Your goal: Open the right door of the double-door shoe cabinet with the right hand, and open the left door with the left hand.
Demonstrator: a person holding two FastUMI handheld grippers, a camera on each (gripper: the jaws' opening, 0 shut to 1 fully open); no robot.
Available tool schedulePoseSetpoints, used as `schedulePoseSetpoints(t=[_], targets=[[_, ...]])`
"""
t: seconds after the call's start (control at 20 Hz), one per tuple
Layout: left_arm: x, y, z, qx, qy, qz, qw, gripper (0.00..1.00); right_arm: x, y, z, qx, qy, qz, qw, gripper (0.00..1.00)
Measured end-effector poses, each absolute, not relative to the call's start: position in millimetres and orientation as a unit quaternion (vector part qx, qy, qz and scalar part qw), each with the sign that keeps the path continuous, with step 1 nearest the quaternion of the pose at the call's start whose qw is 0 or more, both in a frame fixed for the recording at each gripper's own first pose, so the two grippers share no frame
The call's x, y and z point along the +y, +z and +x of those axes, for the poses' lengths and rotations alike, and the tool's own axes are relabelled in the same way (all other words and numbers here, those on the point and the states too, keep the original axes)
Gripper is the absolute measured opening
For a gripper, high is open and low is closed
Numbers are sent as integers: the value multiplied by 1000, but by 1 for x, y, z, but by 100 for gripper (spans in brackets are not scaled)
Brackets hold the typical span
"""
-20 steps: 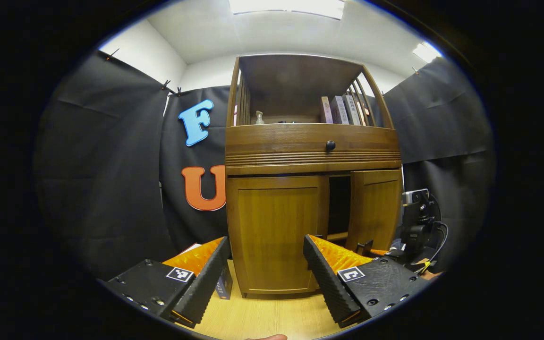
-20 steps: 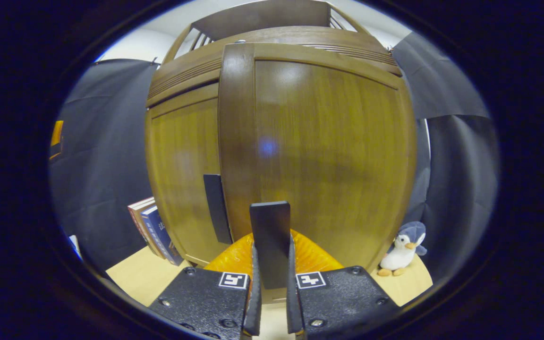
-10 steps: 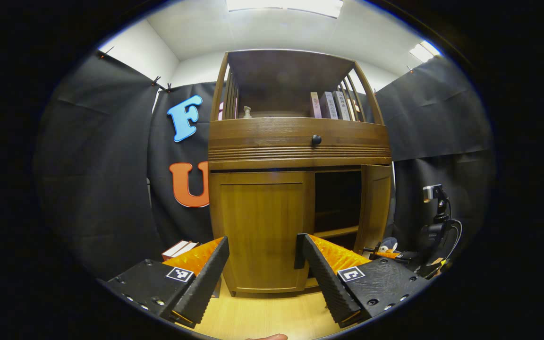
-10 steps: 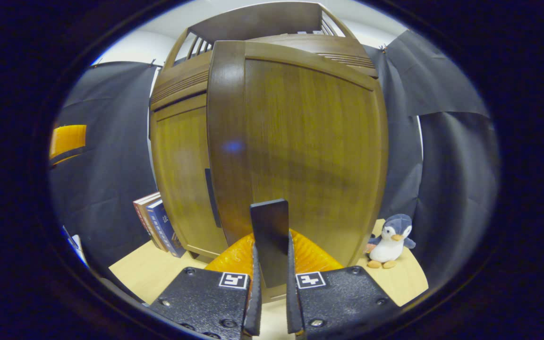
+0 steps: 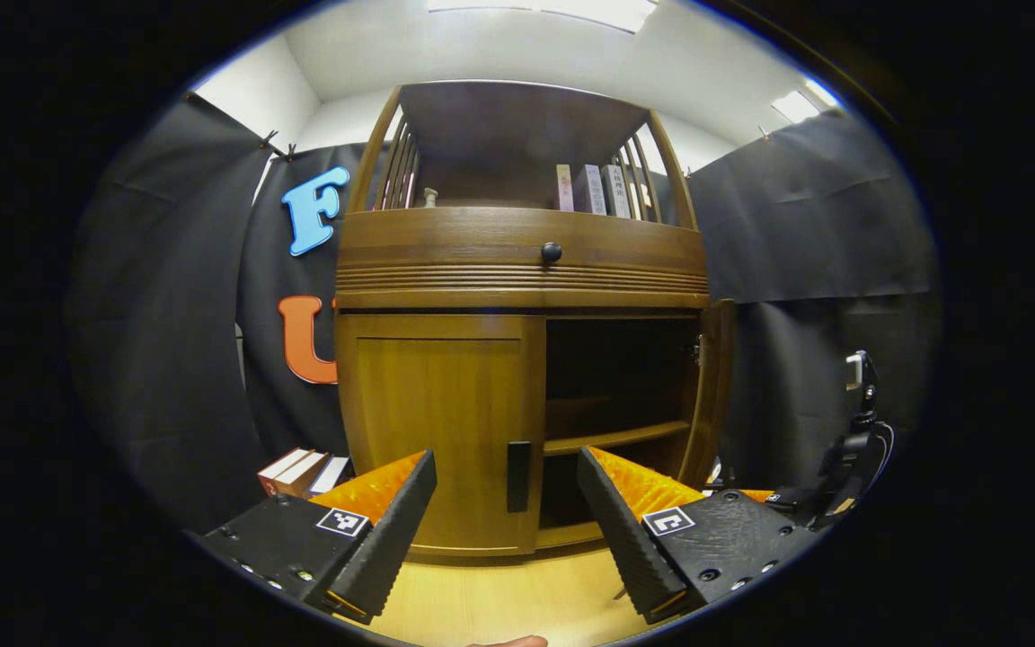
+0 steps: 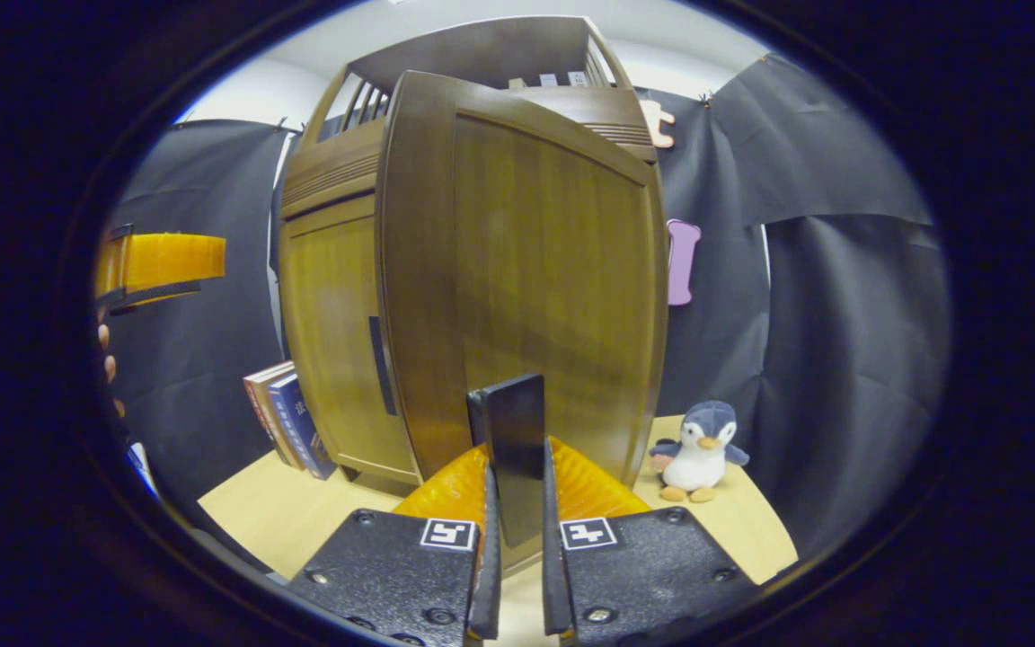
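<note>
In the left gripper view the cabinet (image 5: pixel 522 359) stands mid-frame on the floor (image 5: pixel 517 593). Its closed door (image 5: pixel 439 431) is left of the open compartment (image 5: pixel 616 386), with the swung-out door (image 5: pixel 713 395) at right. Books (image 5: pixel 297 467) lean at the cabinet's lower left. In the right gripper view a toy penguin (image 6: pixel 697 440) sits at lower right.

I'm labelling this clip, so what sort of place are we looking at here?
Probably a staged recording booth, not a real home: black cloth walls hang around one brown wooden shoe cabinet on a pale wood floor, with a plush penguin toy beside it.
</note>
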State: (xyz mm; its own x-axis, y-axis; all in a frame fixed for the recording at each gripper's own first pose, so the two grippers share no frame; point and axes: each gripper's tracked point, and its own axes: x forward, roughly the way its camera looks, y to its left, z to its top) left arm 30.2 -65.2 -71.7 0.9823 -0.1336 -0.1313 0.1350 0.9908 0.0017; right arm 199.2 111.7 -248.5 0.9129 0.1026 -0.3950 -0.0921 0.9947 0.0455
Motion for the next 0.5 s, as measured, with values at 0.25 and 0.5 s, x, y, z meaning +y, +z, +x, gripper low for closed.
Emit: schedulePoseSetpoints(t=[0.25,0.5], targets=[[-83,-80,39,78,-87,2,993,95,89,-242,187,202,19,21,979,18],[-95,-95,47,90,-96,2,991,95,48,-240,172,206,-25,23,978,13]])
